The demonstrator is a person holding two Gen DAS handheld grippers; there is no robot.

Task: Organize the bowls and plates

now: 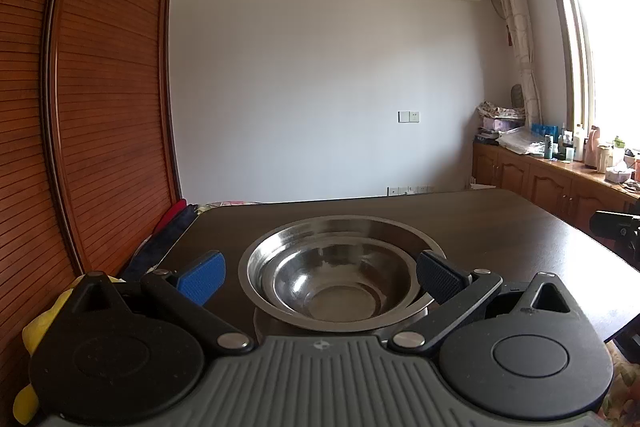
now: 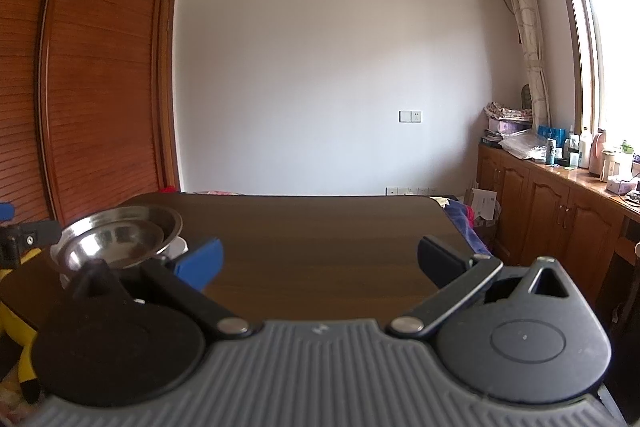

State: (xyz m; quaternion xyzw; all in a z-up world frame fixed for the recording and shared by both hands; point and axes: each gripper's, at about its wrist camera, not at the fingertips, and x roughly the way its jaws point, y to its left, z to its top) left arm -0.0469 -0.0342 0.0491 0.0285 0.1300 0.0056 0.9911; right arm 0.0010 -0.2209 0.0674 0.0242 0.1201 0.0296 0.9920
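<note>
1. Left claw (image 1: 320, 277): spread wide, released, gripping nothing. Blue pads sit either side of the bowl stack, apart from the rims as far as the left wrist view shows.
2. Stack: small steel bowl (image 1: 332, 283) nested inside the large steel bowl (image 1: 344, 231), both upright, directly ahead of the left claw and between its fingers. Something pale sits under the stack (a plate or base, too hidden to tell).
3. Why nested: likely the sorting is well along, with smaller inside larger to keep one compact pile. My reading is that the left claw is either lining up on the rim or has just let go; the frames do not settle it.
4. Right claw (image 2: 318, 261): also spread and empty, hovering over bare tabletop (image 2: 320, 227). The stack lies ahead and to its left, well apart from it.
5. Edges: the stack stands close to the tabletop's near edge, just ahead of the left claw, so a push toward the claw risks a slide off.
6. Open room: wide bare wood ahead and right of both claws; far edge well beyond. Wardrobe (image 1: 108, 87) stands off to the left.
</note>
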